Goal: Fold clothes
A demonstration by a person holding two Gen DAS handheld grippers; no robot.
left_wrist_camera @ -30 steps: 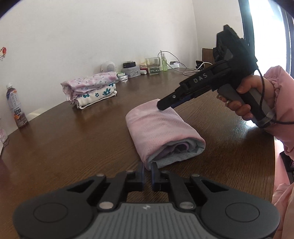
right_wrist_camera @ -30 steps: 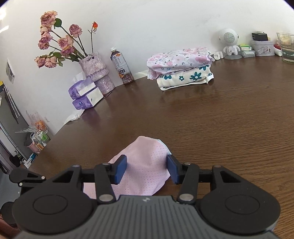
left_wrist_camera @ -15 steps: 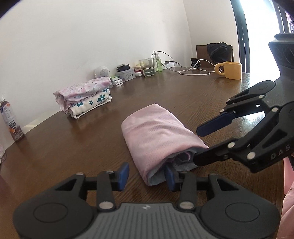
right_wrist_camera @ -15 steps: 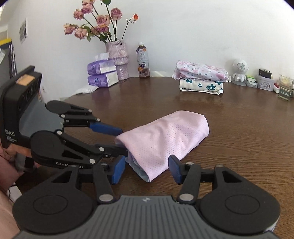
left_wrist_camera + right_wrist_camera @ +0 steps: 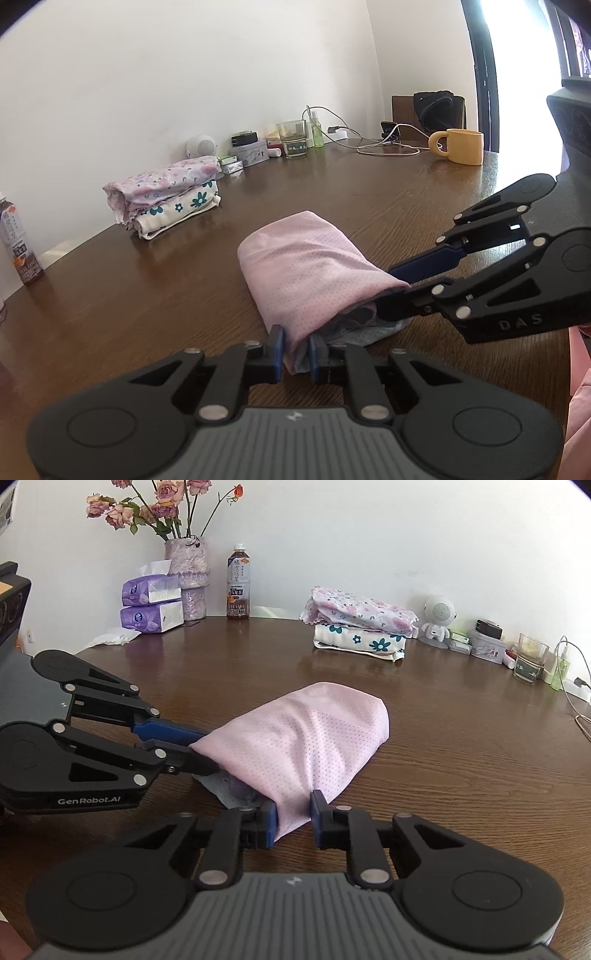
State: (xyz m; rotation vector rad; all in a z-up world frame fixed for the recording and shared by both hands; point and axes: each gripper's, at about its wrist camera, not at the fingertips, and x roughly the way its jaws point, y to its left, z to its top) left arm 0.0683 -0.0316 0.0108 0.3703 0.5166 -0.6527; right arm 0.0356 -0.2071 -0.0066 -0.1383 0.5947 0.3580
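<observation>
A pink dotted garment point(image 5: 306, 266) lies folded into a thick bundle on the brown table point(image 5: 147, 302), its open end with grey-blue inner layers facing me. My left gripper point(image 5: 295, 350) is closing, its blue pads pinching the bundle's near left corner. Coming in from the right, my right gripper point(image 5: 388, 291) is also closing on the other near corner. In the right wrist view the garment point(image 5: 306, 738) sits squeezed between the right gripper point(image 5: 293, 816) pads, with the left gripper point(image 5: 201, 751) biting its edge at the left.
Two folded floral clothes point(image 5: 362, 627) are stacked at the back by the wall. Along the wall stand a vase of roses point(image 5: 186, 576), tissue packs point(image 5: 151, 605), a tea bottle point(image 5: 238, 587), a small white speaker point(image 5: 437, 620) and a glass point(image 5: 530, 657). A yellow mug point(image 5: 461, 146) and cables point(image 5: 384, 146) sit far right.
The right gripper swung from over the bundle's far part to its near end beside the left one. Both jaws, open around the corners half a second ago, have closed on the cloth.
</observation>
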